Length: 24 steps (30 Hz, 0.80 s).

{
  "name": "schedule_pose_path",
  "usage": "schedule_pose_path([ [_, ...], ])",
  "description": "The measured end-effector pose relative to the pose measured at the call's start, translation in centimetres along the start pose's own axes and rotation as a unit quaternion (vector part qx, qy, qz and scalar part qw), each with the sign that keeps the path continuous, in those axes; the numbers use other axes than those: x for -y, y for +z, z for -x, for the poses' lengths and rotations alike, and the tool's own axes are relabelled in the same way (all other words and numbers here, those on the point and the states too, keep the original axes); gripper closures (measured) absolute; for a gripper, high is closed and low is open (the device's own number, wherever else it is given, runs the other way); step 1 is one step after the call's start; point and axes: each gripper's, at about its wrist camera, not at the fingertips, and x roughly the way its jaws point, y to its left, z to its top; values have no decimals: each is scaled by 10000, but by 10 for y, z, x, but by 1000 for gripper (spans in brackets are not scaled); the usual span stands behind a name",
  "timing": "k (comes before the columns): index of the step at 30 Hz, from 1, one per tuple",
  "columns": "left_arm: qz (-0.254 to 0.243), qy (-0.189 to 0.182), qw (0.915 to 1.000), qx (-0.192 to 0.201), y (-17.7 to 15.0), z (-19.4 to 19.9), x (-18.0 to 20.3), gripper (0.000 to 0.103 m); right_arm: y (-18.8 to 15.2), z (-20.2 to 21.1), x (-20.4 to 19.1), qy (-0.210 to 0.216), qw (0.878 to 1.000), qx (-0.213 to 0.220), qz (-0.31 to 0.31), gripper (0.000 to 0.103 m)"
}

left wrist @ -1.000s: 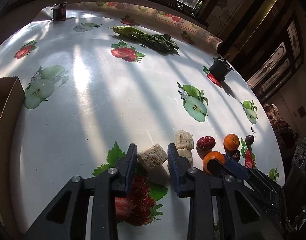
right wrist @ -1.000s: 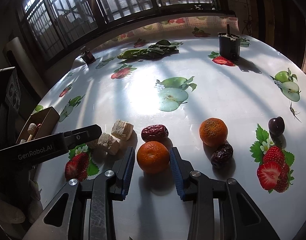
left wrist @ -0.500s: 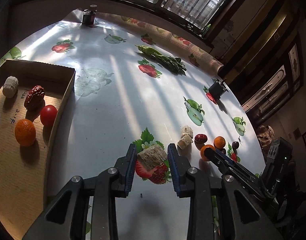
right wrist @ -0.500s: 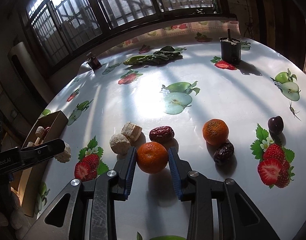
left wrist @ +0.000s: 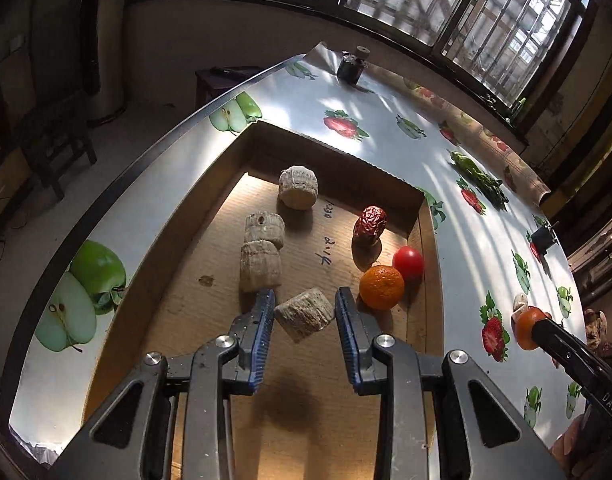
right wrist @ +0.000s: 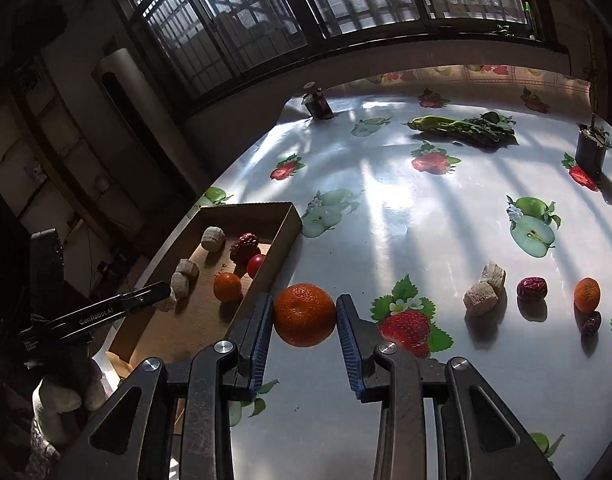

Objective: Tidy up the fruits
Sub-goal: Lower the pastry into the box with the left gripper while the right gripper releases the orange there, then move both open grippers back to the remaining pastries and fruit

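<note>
My left gripper [left wrist: 304, 316] is shut on a beige ridged chunk [left wrist: 303, 313], held just above the floor of the cardboard box [left wrist: 209, 200]. Inside the box lie three more beige chunks [left wrist: 261, 265], a red date [left wrist: 369, 221], a red tomato [left wrist: 408, 263] and an orange [left wrist: 381, 287]. My right gripper [right wrist: 304, 316] is shut on an orange [right wrist: 304, 314], lifted over the tablecloth beside the box [right wrist: 283, 236]. Two beige chunks [right wrist: 482, 292], a date [right wrist: 531, 288], another orange [right wrist: 586, 294] and a dark date [right wrist: 591, 323] remain on the table at right.
A fruit-printed white cloth [right wrist: 406, 216] covers the round table. Green vegetables [right wrist: 462, 128], a small dark jar [right wrist: 318, 105] and a black pot [right wrist: 590, 151] stand toward the window side. The table edge [left wrist: 145, 168] drops off just left of the box.
Both grippers lifted their items and swung left. The left one carried its chunk from the table to above the box. The right one closed on the orange and raised it toward the box.
</note>
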Motion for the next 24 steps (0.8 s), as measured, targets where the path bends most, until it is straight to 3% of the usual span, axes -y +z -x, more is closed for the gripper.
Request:
schedule_pose_path([
  [4,163,120,9995,-240,4,-18,-21,72,-7,-59,-52,140,9978,-540,370,68],
  [8,142,178,9994,-251,5,-25,-24,72,-19,-103,-81,-101,9940,-784,761,67],
  [12,118,160,9996,-214,4,-22,-20,72,-24,-119,-92,-288,9916,-816,960,67],
  [15,109,151,9998,-79,2,-12,-19,71,-26,-108,-92,-263,9923,-711,979,67],
  [18,0,310,9992,259,-6,12,-9,54,-29,-79,-85,-300,9951,-426,837,67],
  [20,-123,380,9979,507,-12,29,3,35,-34,-55,-77,-314,9970,-193,680,67],
  [22,-179,407,9964,715,-18,44,14,25,-40,-34,-65,-410,9978,2,513,66],
  [24,-235,319,9953,879,-22,56,27,24,-46,-17,-52,-515,9981,163,308,66],
])
